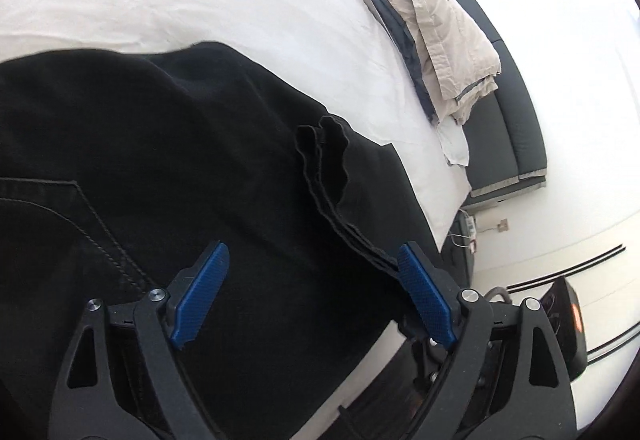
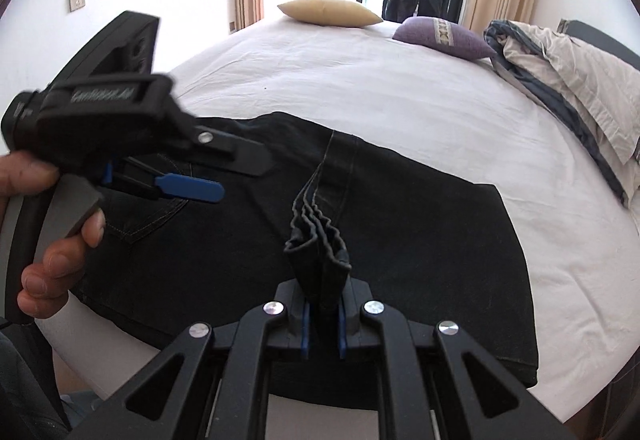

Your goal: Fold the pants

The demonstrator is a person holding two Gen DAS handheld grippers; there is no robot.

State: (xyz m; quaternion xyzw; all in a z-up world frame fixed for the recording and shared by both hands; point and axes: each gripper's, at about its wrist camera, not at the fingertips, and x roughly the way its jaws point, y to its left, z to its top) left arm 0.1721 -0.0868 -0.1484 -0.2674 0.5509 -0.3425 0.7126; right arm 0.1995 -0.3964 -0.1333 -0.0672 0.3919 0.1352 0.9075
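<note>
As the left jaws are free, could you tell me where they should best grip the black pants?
Probably at the stacked hem edges of the black pants, beside the right gripper's pinch, coming from above: that layered ridge stands up off the flat fabric.

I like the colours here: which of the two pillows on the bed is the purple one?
The purple pillow lies nearer the crumpled blanket; the other pillow, by the window, is tan.

Pants (image 1: pixel 160 144) partly cut off, left edge.

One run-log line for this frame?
stage: mid-fold | right gripper: shut on pants hems | left gripper: open, empty | pants on bed
</note>
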